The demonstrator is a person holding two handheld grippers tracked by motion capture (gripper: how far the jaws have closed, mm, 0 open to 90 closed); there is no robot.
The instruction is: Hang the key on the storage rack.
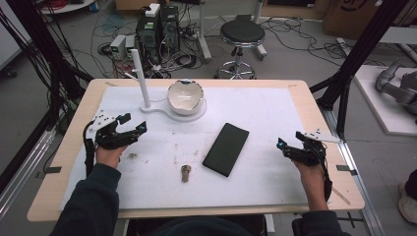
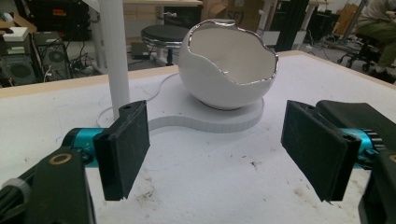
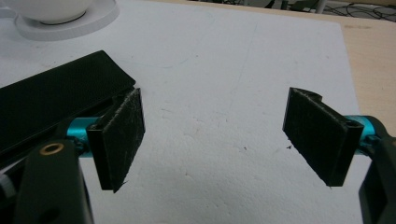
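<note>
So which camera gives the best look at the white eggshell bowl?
The left gripper view: the bowl sits close and centred, jagged silver rim and base clear. The high view shows it small from above. The right gripper view catches just its bottom edge.

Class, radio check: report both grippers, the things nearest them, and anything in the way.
Left gripper open, empty, facing the eggshell bowl. Right gripper open, empty, beside the black slab. Small metal piece lies between; nothing blocks.

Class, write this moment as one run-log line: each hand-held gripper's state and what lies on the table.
left hand-held gripper: open, facing bowl | right hand-held gripper: open, empty | black slab, small metal piece: untouched on mat
</note>
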